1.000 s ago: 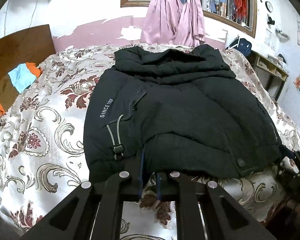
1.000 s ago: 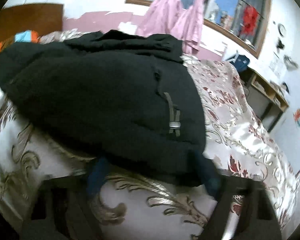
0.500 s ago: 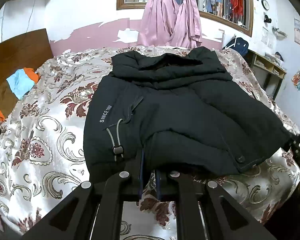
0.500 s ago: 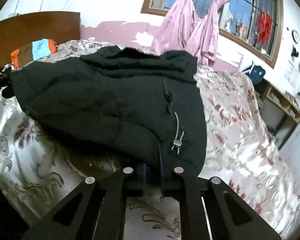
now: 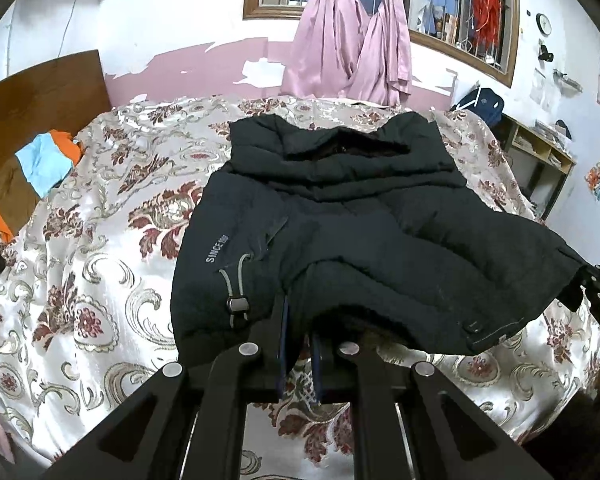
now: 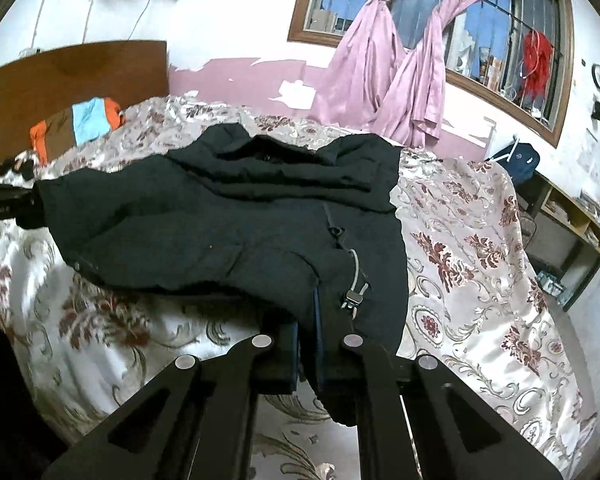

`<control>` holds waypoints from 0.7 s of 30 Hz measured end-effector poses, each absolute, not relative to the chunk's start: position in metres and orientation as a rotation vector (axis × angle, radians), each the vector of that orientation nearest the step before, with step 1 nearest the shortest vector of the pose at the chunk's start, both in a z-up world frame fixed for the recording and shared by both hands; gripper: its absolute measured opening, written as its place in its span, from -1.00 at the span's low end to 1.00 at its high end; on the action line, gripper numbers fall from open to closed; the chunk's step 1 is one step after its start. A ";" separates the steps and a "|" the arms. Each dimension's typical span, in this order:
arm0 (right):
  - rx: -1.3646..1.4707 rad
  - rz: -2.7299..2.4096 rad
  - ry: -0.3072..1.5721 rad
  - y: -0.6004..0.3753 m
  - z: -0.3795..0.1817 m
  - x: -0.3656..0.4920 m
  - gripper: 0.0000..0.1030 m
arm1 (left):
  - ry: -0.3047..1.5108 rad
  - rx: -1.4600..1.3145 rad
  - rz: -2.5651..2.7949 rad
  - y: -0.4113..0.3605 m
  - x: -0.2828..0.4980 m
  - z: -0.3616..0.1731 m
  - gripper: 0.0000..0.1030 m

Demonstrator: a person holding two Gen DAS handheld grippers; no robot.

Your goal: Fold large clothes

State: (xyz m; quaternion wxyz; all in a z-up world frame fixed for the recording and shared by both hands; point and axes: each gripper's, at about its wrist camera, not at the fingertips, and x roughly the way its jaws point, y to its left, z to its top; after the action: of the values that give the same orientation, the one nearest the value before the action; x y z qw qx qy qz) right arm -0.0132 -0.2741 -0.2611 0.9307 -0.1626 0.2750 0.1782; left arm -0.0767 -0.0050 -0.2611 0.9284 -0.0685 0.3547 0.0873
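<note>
A large black puffer jacket (image 5: pixel 340 232) with a hood lies on the patterned bedspread (image 5: pixel 92 264); its near hem is lifted off the bed. My left gripper (image 5: pixel 298 320) is shut on the hem near the grey drawcord and the "SINCE" print. In the right wrist view the same jacket (image 6: pixel 228 224) spreads leftward, and my right gripper (image 6: pixel 307 312) is shut on the hem's other corner beside a cord toggle. The right gripper (image 5: pixel 598 292) also shows at the left wrist view's right edge, the left gripper (image 6: pixel 16 210) at the right wrist view's left edge.
Orange, blue and brown clothes (image 5: pixel 32 172) lie by the wooden headboard (image 5: pixel 40 92). Pink curtains (image 5: pixel 348 48) hang at a barred window behind the bed. A wooden shelf unit (image 6: pixel 572 224) and a dark blue bag (image 6: pixel 518 160) stand to the right.
The right gripper's jaws closed on the jacket hem and lifted it. Both grippers rose, and the near hem came up off the bedspread.
</note>
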 end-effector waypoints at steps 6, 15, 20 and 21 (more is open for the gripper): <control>-0.271 0.382 0.588 -0.279 -0.251 -0.002 -0.89 | 0.716 -0.140 0.182 -0.003 -0.072 -0.252 -0.82; -0.296 0.392 0.562 -0.272 -0.239 0.005 -0.89 | 0.707 -0.162 0.181 0.002 -0.065 -0.243 -0.82; -0.293 0.393 0.551 -0.269 -0.233 0.008 -0.89 | 0.704 -0.161 0.187 0.005 -0.060 -0.238 -0.82; -0.288 0.392 0.550 -0.269 -0.231 0.009 -0.89 | 0.703 -0.164 0.186 0.006 -0.059 -0.237 -0.82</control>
State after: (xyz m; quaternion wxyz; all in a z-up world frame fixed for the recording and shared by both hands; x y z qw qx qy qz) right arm 0.0089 -0.2689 -0.2313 0.9333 -0.1410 0.2689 0.1919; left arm -0.0595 0.0057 -0.2374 0.9313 -0.0799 0.3436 0.0911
